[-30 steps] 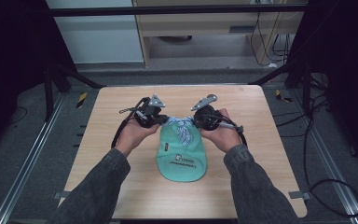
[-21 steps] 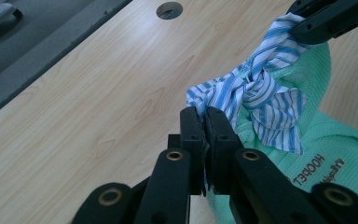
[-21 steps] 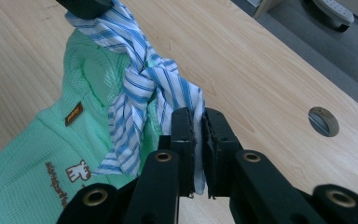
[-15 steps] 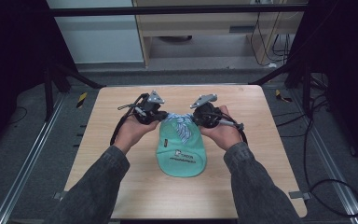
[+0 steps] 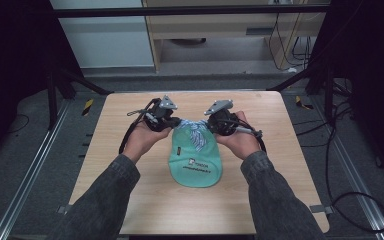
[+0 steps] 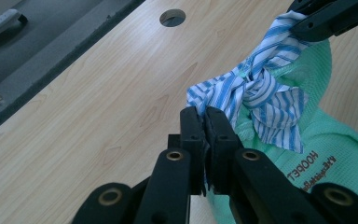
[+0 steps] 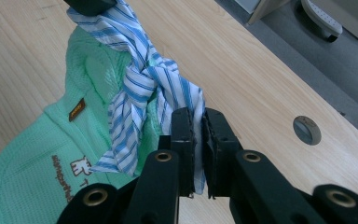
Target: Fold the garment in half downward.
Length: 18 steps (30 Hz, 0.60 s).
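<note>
Left gripper [image 6: 204, 116] and right gripper [image 7: 196, 119], fingers clenched on striped tie [image 5: 196, 134] ends, above green bag [image 5: 196, 165]; tabletop [image 5: 130, 165] hole [image 6: 172, 17] beyond.

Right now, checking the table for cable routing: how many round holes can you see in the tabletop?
2. One hole lies at the table's far edge in the left gripper view; another hole lies near the edge in the right gripper view. Others may be hidden.

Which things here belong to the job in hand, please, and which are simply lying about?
In use:
- left gripper, shut on the striped cloth
- right gripper, shut on its other end
- green garment under the knot

Lying about:
- cables on the floor
- cabinet behind the table
</note>
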Tool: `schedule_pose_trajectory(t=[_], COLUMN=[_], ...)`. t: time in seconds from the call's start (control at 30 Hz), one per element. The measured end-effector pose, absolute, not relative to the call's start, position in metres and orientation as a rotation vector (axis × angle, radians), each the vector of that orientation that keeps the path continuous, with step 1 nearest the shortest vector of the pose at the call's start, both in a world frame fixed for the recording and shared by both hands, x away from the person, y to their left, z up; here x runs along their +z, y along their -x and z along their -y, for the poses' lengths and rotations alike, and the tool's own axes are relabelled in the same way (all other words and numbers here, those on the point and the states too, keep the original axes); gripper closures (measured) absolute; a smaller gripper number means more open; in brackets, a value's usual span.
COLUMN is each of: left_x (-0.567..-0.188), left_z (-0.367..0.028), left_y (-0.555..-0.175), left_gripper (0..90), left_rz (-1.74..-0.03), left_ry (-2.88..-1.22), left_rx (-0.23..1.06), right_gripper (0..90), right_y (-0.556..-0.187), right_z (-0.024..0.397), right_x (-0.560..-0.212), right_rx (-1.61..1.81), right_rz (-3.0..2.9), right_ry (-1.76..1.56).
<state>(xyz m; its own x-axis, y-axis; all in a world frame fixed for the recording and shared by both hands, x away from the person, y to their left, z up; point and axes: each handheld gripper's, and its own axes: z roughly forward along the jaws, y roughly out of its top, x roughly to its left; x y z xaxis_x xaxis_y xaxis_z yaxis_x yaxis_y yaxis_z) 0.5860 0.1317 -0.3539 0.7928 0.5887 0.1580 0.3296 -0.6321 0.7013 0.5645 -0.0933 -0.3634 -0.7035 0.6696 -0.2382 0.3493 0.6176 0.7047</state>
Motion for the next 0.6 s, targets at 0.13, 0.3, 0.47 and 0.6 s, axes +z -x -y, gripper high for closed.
schedule_pose_trajectory(t=[0.13, 0.3, 0.47, 0.6], left_x=[-0.351, -0.352, -0.354, -0.355], left_z=[-0.131, -0.129, -0.126, -0.124], left_y=[-0.588, -0.591, -0.596, -0.599], left_gripper=[87.2, 87.2, 87.2, 87.2], left_rz=[-0.676, -0.679, -0.698, -0.707], left_ry=[-2.296, -2.299, -2.303, -2.304], left_rx=[0.499, 0.492, 0.499, 0.531], right_gripper=[83.4, 83.2, 83.0, 82.9], right_y=[-0.566, -0.571, -0.579, -0.586], right_z=[0.093, 0.094, 0.095, 0.095], right_x=[-0.360, -0.359, -0.365, -0.366], right_rx=[0.871, 0.855, 0.853, 0.870], right_rz=[-2.356, -2.357, -2.368, -2.355], right_ry=[-0.795, -0.791, -0.813, -0.822])
